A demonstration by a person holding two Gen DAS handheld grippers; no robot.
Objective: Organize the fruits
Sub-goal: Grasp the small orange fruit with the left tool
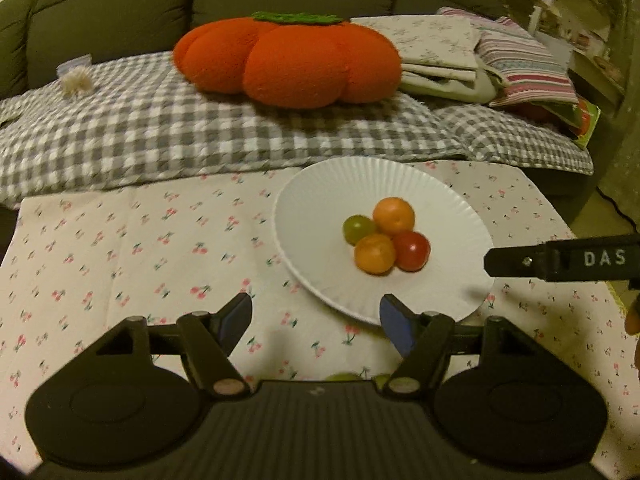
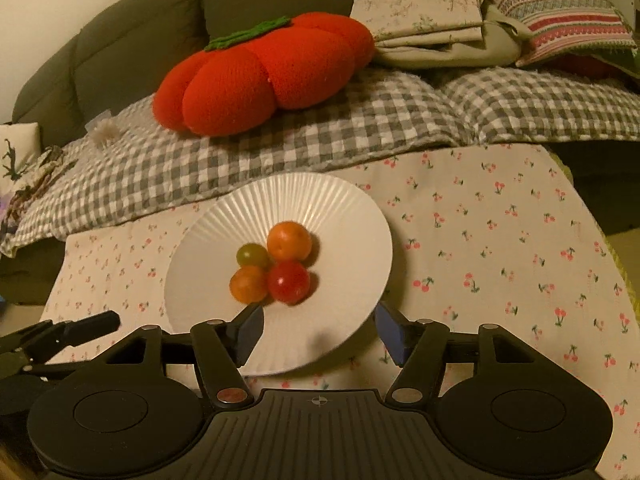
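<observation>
From the left wrist view, the left hand-held gripper [image 1: 316, 316] has its blue-padded jaws spread apart with nothing between them, poised over the cherry-print cloth on the table [image 1: 120, 248] just short of the round white ribbed paper plate [image 1: 312, 200]. On the plate four small round fruits sit bunched together and touching: a green one [image 1: 357, 229], a larger orange one [image 1: 394, 215] behind it, a second orange one [image 1: 375, 253] in front, and a red one [image 1: 412, 251] at the right. Two pale green shapes [image 1: 346, 377] peek out under the gripper body, perhaps fruits not yet on the plate; too little shows to be sure. A black finger of the right hand-held gripper [image 1: 516, 260] reaches in over the plate's right rim.

From the right wrist view, the right hand-held gripper [image 2: 318, 328] is likewise open and empty, its jaws straddling the near edge of the plate [image 2: 208, 248]. The same four fruits cluster at the plate's centre.

As a judgement, the placing step looks finished for these four. If the green shapes are fruits, the next move calls for bringing the open jaws down around one and closing gently, since such small round fruits roll and bruise easily.
</observation>
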